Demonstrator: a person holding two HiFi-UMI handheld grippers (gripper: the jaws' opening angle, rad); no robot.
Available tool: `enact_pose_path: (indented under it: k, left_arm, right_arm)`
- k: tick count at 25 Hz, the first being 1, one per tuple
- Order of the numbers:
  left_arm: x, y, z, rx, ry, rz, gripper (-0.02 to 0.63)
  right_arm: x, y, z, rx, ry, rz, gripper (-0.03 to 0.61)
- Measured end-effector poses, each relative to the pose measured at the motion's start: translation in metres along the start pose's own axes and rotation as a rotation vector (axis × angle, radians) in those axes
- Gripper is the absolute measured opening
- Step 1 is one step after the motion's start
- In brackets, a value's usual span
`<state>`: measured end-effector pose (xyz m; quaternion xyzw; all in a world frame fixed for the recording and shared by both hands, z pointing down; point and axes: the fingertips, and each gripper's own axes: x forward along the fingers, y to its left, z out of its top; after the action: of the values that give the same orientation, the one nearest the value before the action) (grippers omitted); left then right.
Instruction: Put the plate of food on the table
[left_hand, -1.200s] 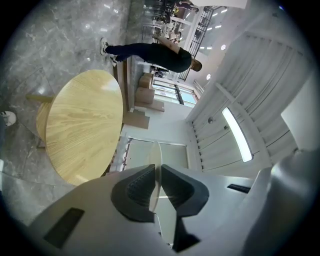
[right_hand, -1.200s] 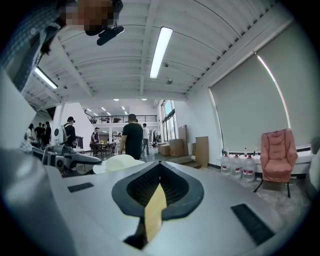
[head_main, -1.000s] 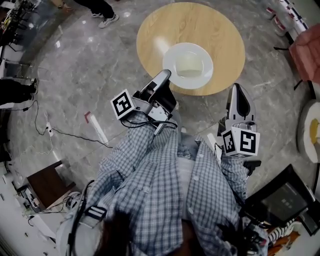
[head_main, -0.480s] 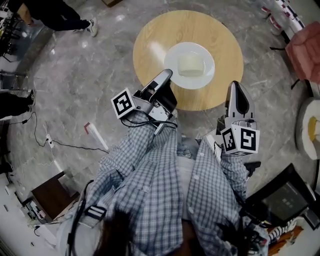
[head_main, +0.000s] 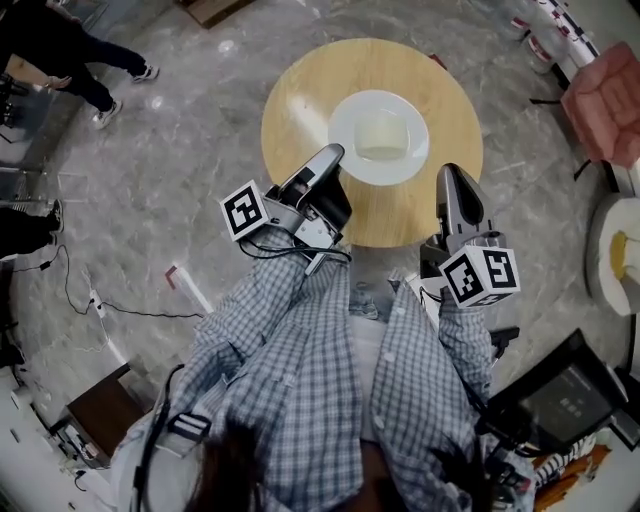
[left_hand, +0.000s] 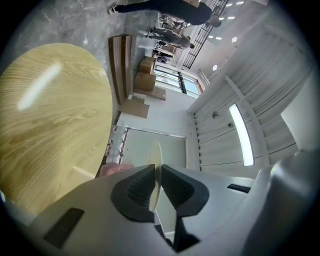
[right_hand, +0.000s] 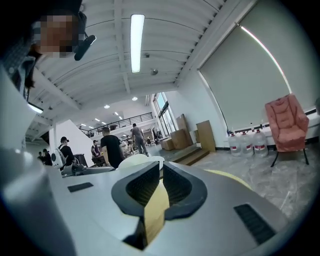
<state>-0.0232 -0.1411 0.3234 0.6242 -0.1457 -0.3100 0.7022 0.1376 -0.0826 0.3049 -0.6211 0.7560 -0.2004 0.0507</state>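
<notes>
A white plate (head_main: 345, 120) with a pale block of food (head_main: 380, 133) is over the middle of the round wooden table (head_main: 300, 100). My left gripper (head_main: 332, 160) is shut on the plate's near left rim. In the left gripper view the thin rim (left_hand: 157, 155) runs out from between the pads, with the table top (left_hand: 50, 115) beside it. Whether the plate rests on the wood I cannot tell. My right gripper (head_main: 452, 178) hangs at the table's near right edge, apart from the plate, shut on nothing. In the right gripper view the plate (right_hand: 132, 161) shows beyond its jaws.
A pink armchair (head_main: 605, 90) stands at the far right, with water bottles (right_hand: 245, 142) beside it. Another round table (head_main: 615, 255) sits at the right edge. A person (head_main: 60, 60) walks at the upper left. Cables (head_main: 130, 305) trail over the marble floor at the left.
The plate, held by my left gripper, has moved from the table's near edge toward its middle. My right gripper has come forward to the table's edge. The person at the upper left has walked leftward.
</notes>
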Motion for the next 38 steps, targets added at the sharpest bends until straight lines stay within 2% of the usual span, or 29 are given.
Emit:
enact_pose_path:
  k: [5, 10, 18, 22, 25, 31, 37, 38]
  left_arm:
    - [0.003, -0.004, -0.004, -0.002, 0.024, -0.003, 0.035]
    - [0.003, 0.004, -0.003, -0.007, 0.044, -0.003, 0.035]
    - [0.005, 0.002, -0.003, 0.012, 0.068, -0.02, 0.035]
    - [0.006, 0.004, -0.002, 0.02, 0.071, -0.04, 0.035]
    - [0.005, 0.003, -0.001, 0.022, 0.061, -0.045, 0.035]
    - [0.003, 0.004, 0.002, 0.021, 0.034, -0.05, 0.035]
    - [0.0, 0.013, 0.004, 0.016, 0.031, -0.046, 0.035]
    - [0.0, 0.013, 0.004, 0.016, 0.032, -0.045, 0.035]
  right_arm:
    - [-0.004, 0.009, 0.003, 0.083, 0.009, 0.039, 0.009]
    - [0.0, 0.014, -0.012, 0.146, 0.078, 0.081, 0.028]
    - [0.0, 0.015, -0.021, 0.429, 0.118, 0.161, 0.098]
    - [0.008, 0.018, -0.021, 0.521, 0.123, 0.211, 0.1]
    - [0.011, 0.016, -0.025, 0.609, 0.136, 0.21, 0.1]
    - [0.022, 0.023, -0.027, 0.671, 0.157, 0.263, 0.1]
    - [0.028, 0.025, -0.038, 0.64, 0.176, 0.291, 0.095]
    - [0.028, 0.025, -0.037, 0.642, 0.176, 0.287, 0.074]
